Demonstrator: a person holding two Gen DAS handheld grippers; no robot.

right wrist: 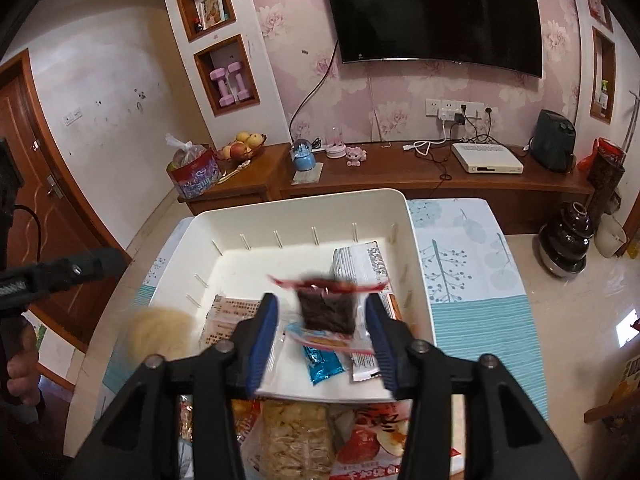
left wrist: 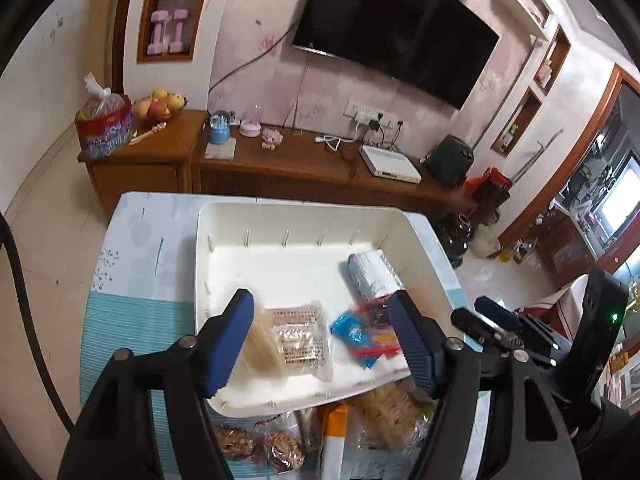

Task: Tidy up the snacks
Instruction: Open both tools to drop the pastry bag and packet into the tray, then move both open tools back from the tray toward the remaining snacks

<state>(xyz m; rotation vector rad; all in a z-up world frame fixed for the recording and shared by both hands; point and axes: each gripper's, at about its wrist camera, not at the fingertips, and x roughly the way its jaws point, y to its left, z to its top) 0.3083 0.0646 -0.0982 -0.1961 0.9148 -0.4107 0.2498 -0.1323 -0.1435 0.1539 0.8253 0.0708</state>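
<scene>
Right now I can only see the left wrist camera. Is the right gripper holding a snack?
Observer: No. The right wrist view shows a blurred dark snack packet with red ends between the right gripper fingers. It touches neither pad and is above the white bin.
Operator: Is there anything on the table that I can't see properly?
Observer: Yes. A red packet with an apple picture lies just in front of the bin.
Operator: What's holding my gripper?
Observer: A hand at the far left edge is wrapped around the handle of the left gripper.
</scene>
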